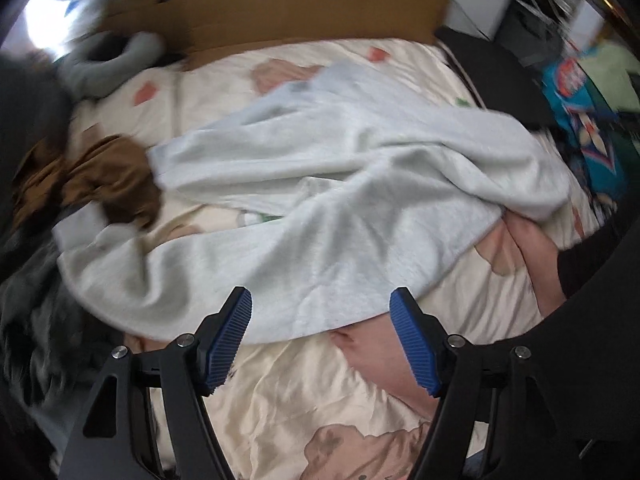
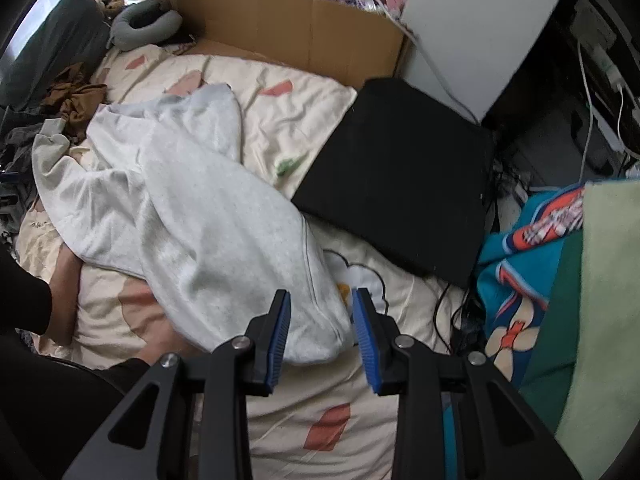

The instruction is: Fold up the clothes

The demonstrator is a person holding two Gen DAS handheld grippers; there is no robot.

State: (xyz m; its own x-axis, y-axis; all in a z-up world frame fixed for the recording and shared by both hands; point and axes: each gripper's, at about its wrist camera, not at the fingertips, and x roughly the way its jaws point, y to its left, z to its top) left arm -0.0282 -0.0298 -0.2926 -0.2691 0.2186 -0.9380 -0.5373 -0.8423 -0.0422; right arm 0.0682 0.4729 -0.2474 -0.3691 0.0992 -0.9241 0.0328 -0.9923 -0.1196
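Note:
A pale grey-white sweatshirt (image 1: 340,184) lies crumpled across a cream quilt with pink prints (image 1: 300,392). My left gripper (image 1: 320,296) points down at its near hem. The blue pads stand wide apart and the cloth edge lies just under and between the tips, untouched. In the right wrist view the same sweatshirt (image 2: 180,208) runs from upper left to the near middle. Its rounded end lies between the fingers of my right gripper (image 2: 320,294). Those jaws stand partly apart and do not pinch the cloth.
A brown garment (image 2: 76,100) and dark clothes (image 1: 36,320) are heaped at the bed's left. Cardboard (image 2: 300,28) stands at the far end, with a grey neck pillow (image 2: 144,24) beside it. A black pad (image 2: 400,184) and a blue patterned blanket (image 2: 520,280) lie right.

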